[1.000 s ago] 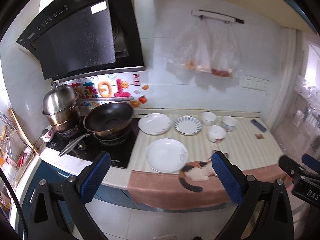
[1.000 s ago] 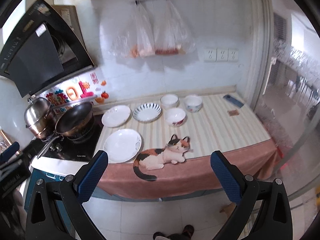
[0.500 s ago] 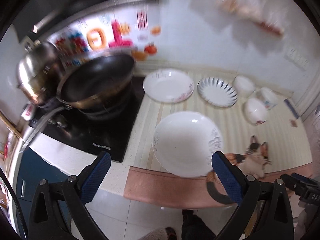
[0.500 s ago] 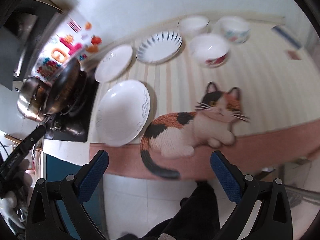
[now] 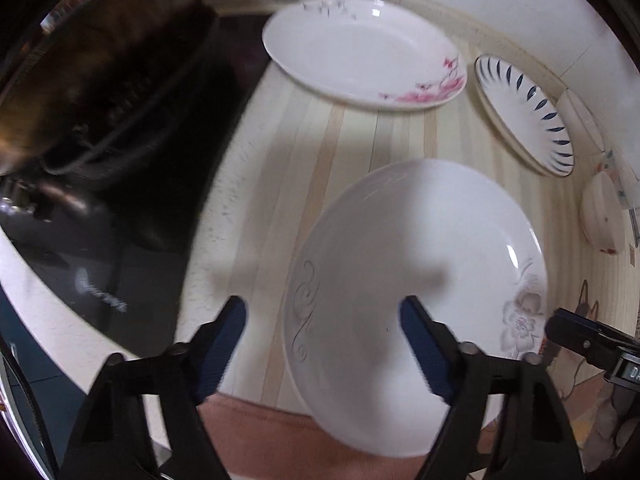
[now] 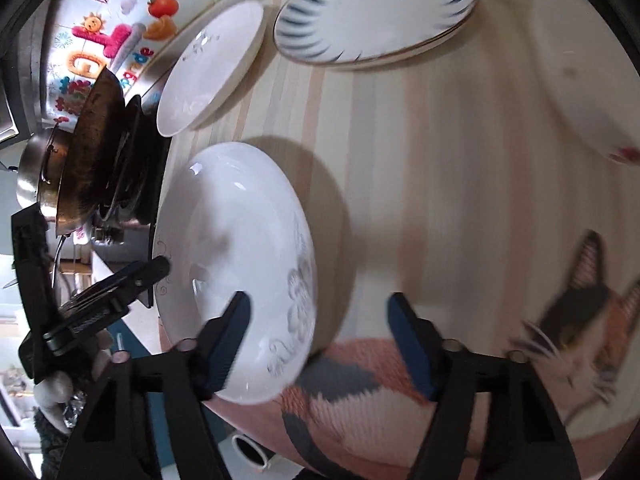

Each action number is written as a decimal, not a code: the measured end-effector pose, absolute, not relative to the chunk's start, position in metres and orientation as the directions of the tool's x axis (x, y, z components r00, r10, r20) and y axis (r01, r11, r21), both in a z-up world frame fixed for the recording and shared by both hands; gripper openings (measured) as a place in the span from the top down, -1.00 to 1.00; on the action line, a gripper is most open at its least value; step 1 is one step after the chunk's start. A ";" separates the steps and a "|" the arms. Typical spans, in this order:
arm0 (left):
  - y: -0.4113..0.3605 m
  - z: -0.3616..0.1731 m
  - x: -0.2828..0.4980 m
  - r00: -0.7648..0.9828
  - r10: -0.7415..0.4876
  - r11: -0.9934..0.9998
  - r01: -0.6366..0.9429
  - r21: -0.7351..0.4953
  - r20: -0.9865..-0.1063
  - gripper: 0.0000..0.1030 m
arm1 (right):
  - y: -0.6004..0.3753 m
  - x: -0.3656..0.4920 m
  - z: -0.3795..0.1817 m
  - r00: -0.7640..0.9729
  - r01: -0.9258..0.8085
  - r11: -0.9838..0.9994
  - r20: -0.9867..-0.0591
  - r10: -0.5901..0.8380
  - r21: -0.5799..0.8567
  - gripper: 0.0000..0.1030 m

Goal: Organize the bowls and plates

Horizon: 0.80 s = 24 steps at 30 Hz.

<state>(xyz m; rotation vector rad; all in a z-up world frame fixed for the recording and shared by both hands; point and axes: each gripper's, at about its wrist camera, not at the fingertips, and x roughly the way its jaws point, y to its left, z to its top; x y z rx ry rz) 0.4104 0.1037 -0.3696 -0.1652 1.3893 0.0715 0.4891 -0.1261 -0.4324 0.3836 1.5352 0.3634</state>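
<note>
The large white plate (image 5: 416, 304), with nothing on it, lies at the front edge of the desk (image 5: 360, 132), its near rim over the pink cat-print cloth (image 6: 360, 384). The left gripper (image 5: 322, 340) hangs with released jaws straddling the plate's left rim; the right gripper (image 6: 318, 336), jaws also spread, straddles its right rim, gripping nothing. Behind sit a pink-flowered plate (image 5: 360, 52) and a blue-striped plate (image 5: 528, 116), both bare, with a strip of striped desk free between them and the front plate. A dark wok (image 5: 100, 72) on the black hob crowds the left. The right view alone shows colourful wall stickers (image 6: 100, 48); a bowl (image 6: 588, 80) lies to the right.
</note>
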 end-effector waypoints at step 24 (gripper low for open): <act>0.058 -0.359 0.391 0.186 -0.086 0.987 -0.116 -0.109 -0.979 0.12 | -0.155 0.480 -0.430 0.002 -0.037 0.881 -0.882 0.472 0.471 0.66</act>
